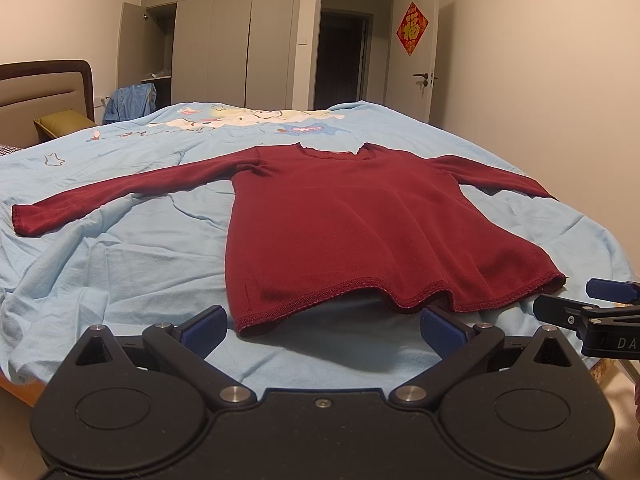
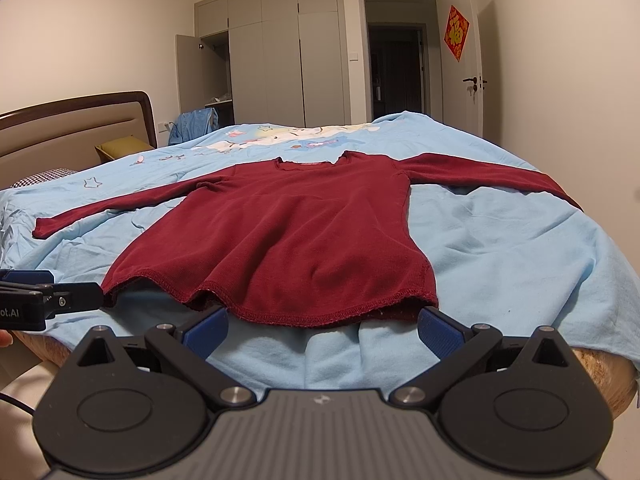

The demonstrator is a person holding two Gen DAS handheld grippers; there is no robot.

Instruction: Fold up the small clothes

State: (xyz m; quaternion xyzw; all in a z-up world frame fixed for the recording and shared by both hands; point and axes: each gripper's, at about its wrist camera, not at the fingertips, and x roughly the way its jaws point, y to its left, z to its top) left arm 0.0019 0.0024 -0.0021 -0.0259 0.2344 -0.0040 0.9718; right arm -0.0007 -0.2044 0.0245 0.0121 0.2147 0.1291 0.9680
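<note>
While both grippers, left gripper [image 1: 324, 330] and right gripper [image 2: 323, 330], gape wide, the red shirt's [image 1: 360, 224] hem lies just ahead.

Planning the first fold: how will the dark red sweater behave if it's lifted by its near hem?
Probably floppy: the dark red sweater lies limp, its hem already wavy, so it should sag between grips. The long sleeves would likely dangle and trail. It may drag on the rumpled blue sheet rather than slide cleanly.

Both wrist views low at the bed's [image 1: 120, 248] near edge, facing the wardrobe [image 2: 280, 52], left view set leftward, sharing the red top [image 1: 360, 220] close ahead
</note>
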